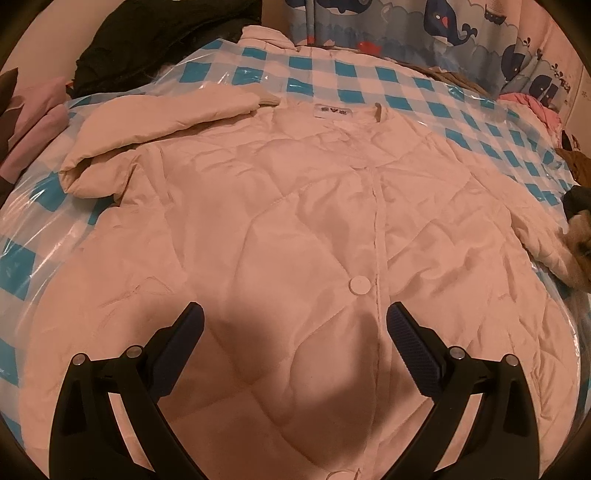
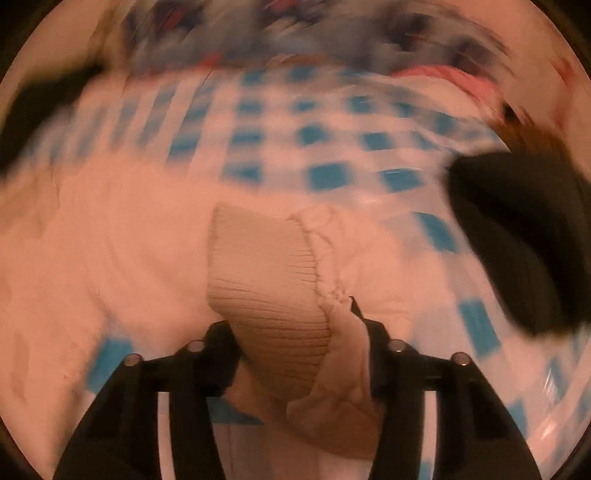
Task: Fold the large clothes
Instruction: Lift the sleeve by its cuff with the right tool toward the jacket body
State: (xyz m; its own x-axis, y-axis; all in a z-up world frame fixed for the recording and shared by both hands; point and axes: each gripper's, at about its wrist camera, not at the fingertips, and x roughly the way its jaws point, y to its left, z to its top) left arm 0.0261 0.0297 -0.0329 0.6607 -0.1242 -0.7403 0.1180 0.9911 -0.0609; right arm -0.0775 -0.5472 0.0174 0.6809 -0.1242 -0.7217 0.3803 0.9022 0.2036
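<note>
Lay spread over a plastic-covered blue-checked sheet (image 1: 354,85), whale-print curtain (image 1: 443,29) behind: a pale quilted jacket (image 1: 295,206), front up, one sleeve already across the chest, presumably mid-fold. Hovered wide open above it, holding nothing: the left gripper (image 1: 295,317). Seen only in the blurred right wrist view: right gripper (image 2: 295,332) clamped on the ribbed cuff (image 2: 266,288), likely to swing that sleeve across.

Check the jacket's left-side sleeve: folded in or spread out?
Folded in: that sleeve lies bent across the jacket toward the collar, cuff near the label.
</note>
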